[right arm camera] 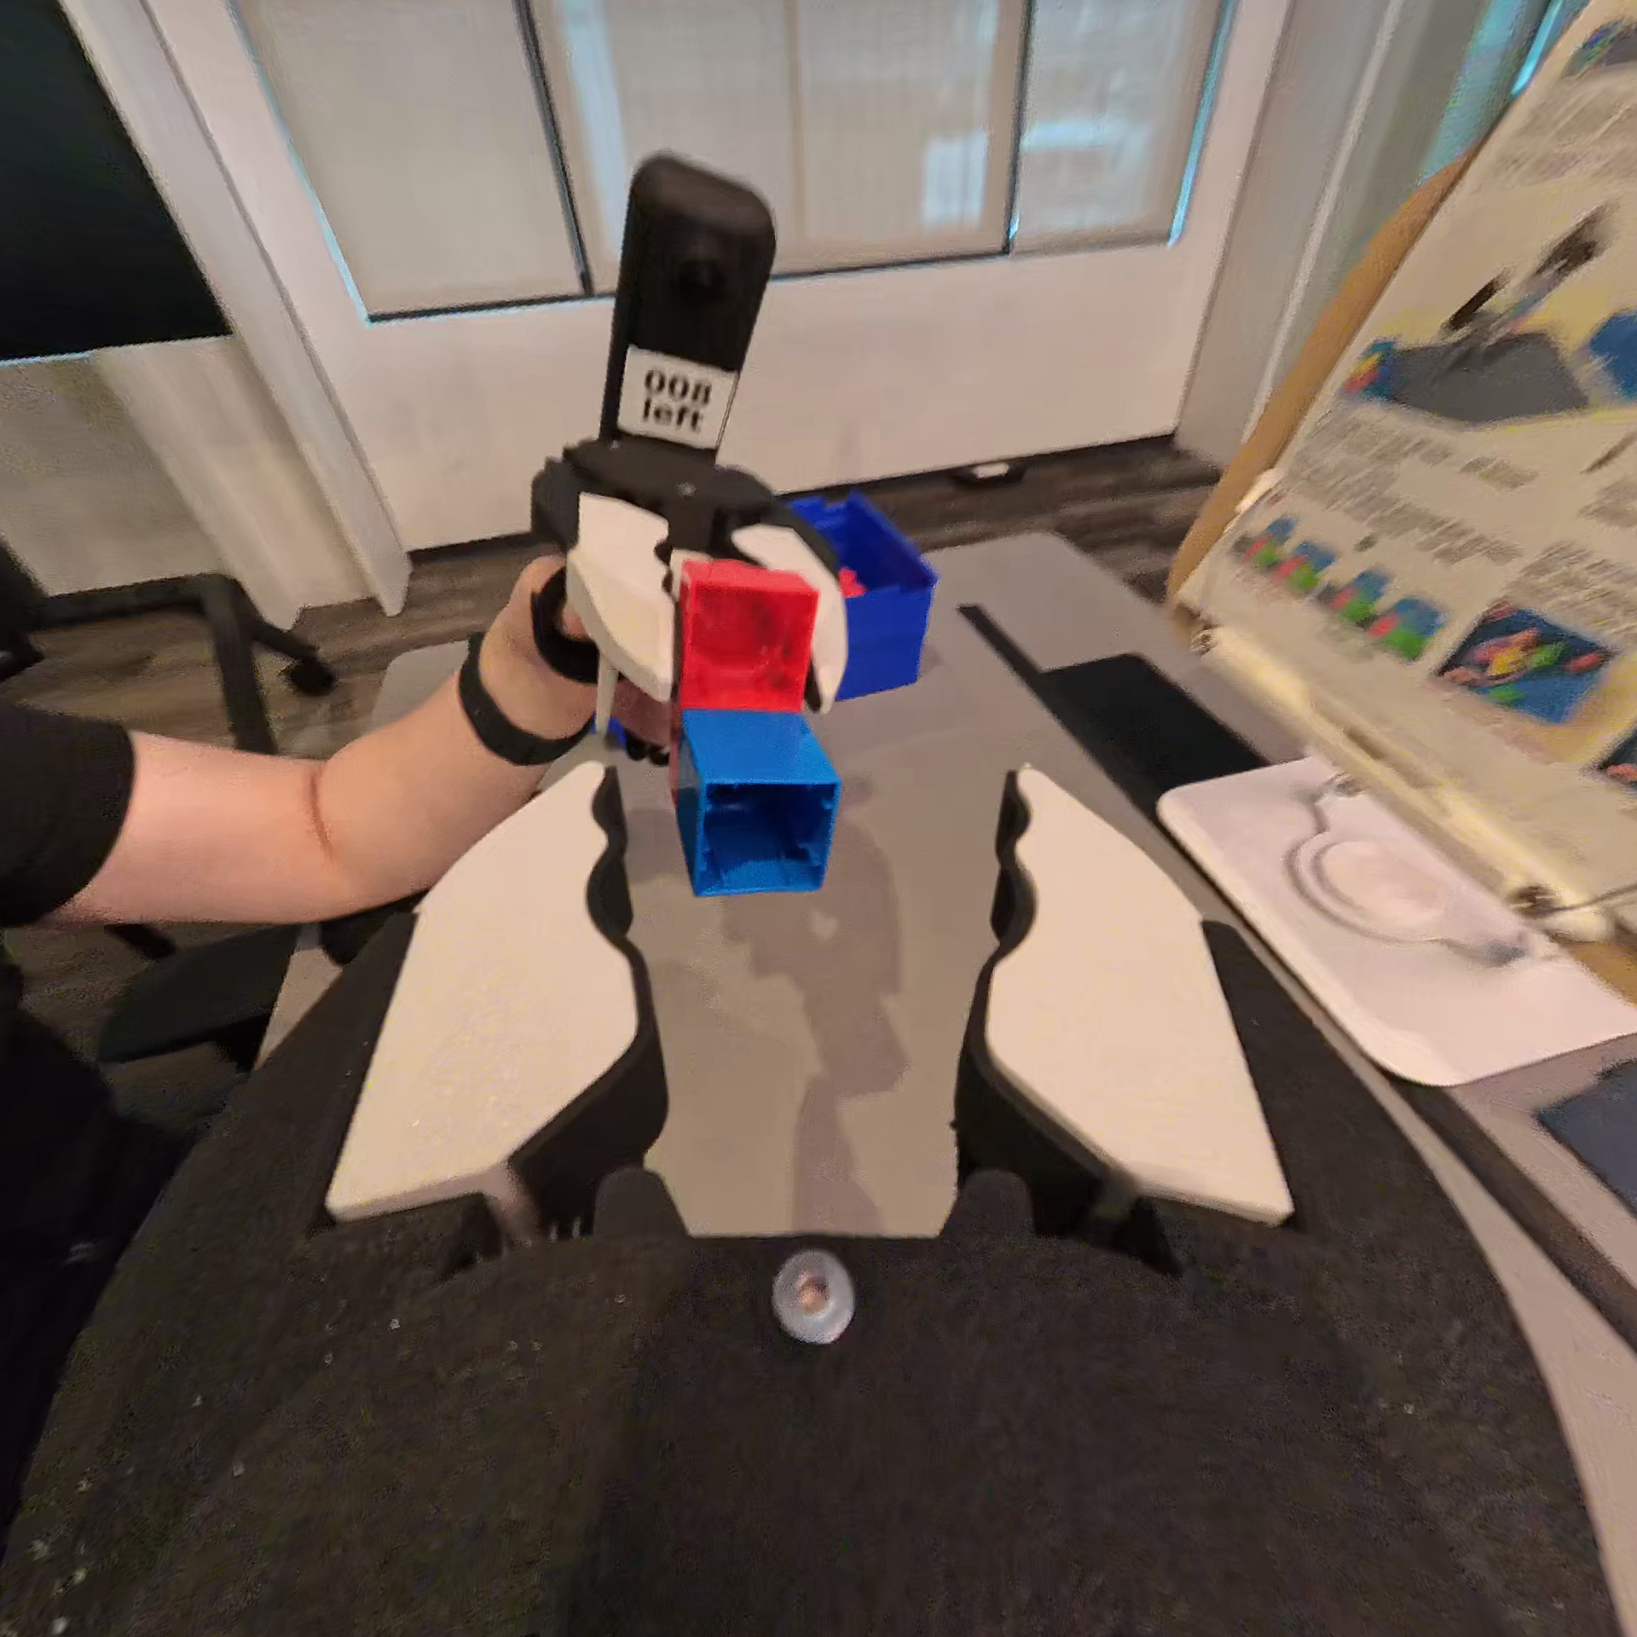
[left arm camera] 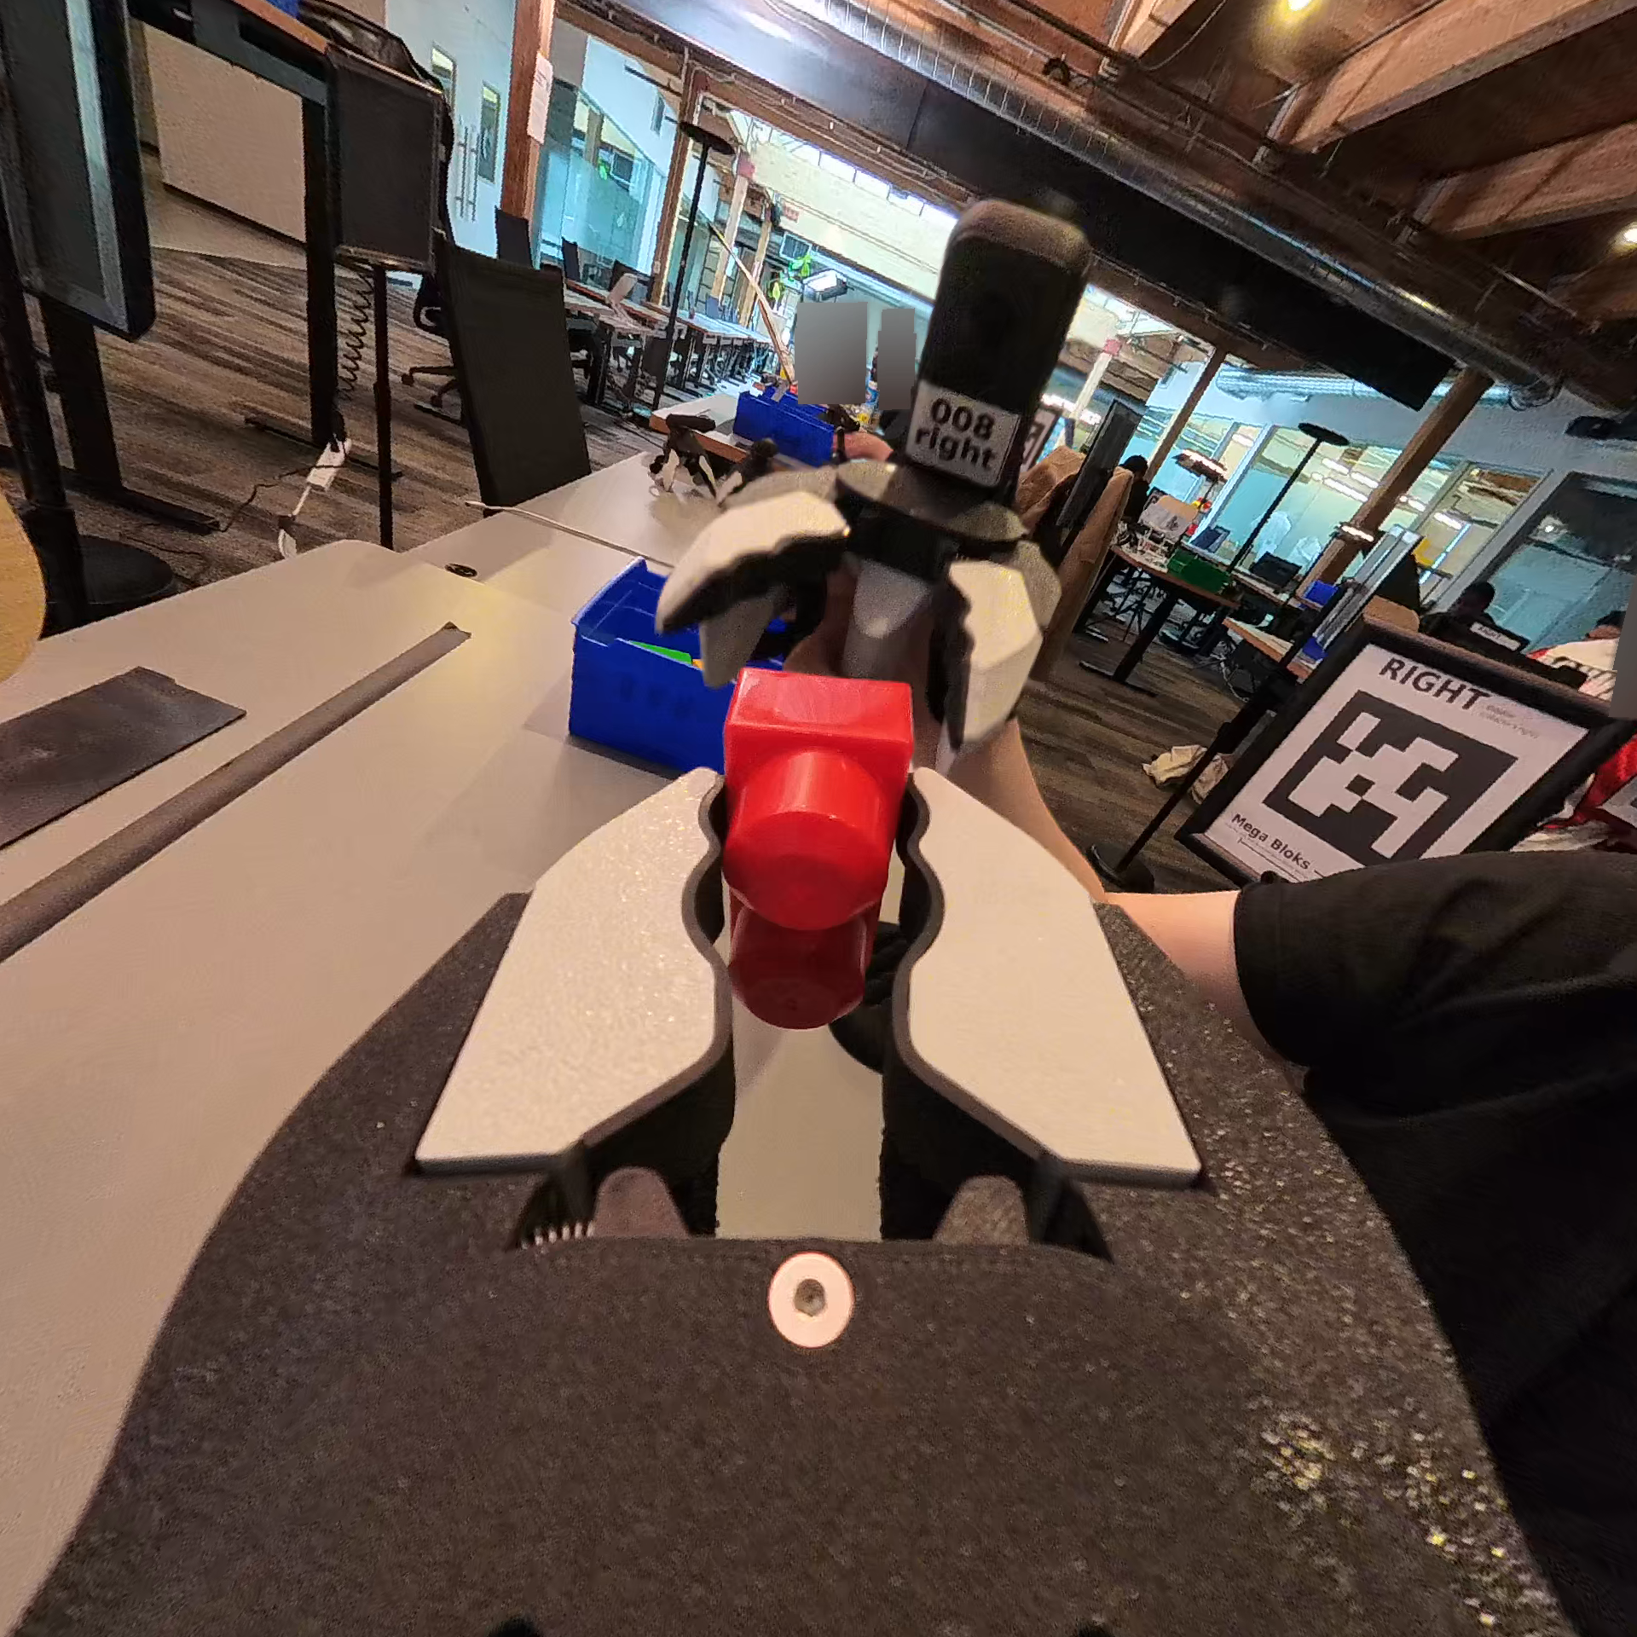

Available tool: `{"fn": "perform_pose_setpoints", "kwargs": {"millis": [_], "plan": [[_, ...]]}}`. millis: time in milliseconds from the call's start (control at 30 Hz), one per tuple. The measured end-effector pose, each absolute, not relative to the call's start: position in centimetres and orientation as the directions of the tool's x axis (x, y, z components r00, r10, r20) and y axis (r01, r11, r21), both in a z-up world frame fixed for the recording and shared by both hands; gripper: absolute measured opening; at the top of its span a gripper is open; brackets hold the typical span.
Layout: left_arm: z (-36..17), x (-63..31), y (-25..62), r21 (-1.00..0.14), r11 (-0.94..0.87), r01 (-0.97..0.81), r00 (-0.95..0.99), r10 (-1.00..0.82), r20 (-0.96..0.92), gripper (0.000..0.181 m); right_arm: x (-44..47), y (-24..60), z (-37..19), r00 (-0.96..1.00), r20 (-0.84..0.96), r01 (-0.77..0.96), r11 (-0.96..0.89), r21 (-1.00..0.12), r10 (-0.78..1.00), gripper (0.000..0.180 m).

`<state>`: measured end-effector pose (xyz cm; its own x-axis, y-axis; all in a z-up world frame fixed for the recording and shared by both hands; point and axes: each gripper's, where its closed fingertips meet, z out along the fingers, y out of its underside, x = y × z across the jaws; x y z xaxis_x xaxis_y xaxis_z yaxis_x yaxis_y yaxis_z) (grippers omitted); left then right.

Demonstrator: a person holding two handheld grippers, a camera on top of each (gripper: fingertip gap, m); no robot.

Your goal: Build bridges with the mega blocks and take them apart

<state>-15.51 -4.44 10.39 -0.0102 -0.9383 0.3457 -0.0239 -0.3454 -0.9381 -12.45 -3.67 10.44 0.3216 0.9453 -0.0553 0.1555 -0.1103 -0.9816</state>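
Between the right gripper [right arm camera: 806,779] fingers, spread wide, the gap is free, with bare grey table [right arm camera: 797,1063] beneath. Ahead, the way is blocked by the blue block [right arm camera: 762,802] and the red block [right arm camera: 748,633] clamped in the left gripper [right arm camera: 709,620] (both held above the table). Farther off stands a blue bin [right arm camera: 881,602]; a propped poster board [right arm camera: 1435,496] and white pad [right arm camera: 1382,921] crowd the right side.
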Motion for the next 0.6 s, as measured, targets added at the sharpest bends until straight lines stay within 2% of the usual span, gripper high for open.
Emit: {"fn": "perform_pose_setpoints", "kwargs": {"millis": [167,200,233,333,433,533,600], "plan": [[10.3,-15.4,-4.4,-0.937,-0.348,-0.027,-0.015,-0.937,0.348,0.036,-14.7,-4.0,8.6,0.261,-0.105,0.192,-0.158,-0.969,0.96,0.066],[10.2,-15.3,-4.4,-0.937,-0.348,-0.024,-0.018,-0.937,0.349,0.036,-14.9,-4.3,8.2,0.24,-0.104,0.215,-0.157,-0.964,0.965,0.047],[10.2,-15.2,-4.4,-0.939,-0.344,-0.022,-0.017,-0.939,0.345,0.036,-15.0,-4.6,7.9,0.214,-0.109,0.231,-0.159,-0.96,0.971,0.038],[10.4,-15.1,-4.4,-0.946,-0.324,-0.002,-0.013,-0.946,0.324,0.037,-14.8,-4.5,8.2,0.208,-0.117,0.215,-0.162,-0.963,0.971,0.037],[10.1,-14.8,-4.3,-0.95,-0.313,-0.01,0.0,-0.95,0.313,0.05,-14.3,-4.2,8.7,0.221,-0.104,0.182,-0.146,-0.972,0.97,0.036],[9.0,-14.3,-4.2,-0.955,-0.291,-0.058,0.019,-0.957,0.29,0.04,-13.9,-4.4,9.3,0.188,-0.152,0.14,-0.18,-0.974,0.97,0.036],[9.1,-14.1,-4.0,-0.959,-0.283,-0.031,0.018,-0.959,0.282,0.039,-13.7,-4.3,9.4,0.185,-0.164,0.128,-0.189,-0.973,0.969,0.036]]}}
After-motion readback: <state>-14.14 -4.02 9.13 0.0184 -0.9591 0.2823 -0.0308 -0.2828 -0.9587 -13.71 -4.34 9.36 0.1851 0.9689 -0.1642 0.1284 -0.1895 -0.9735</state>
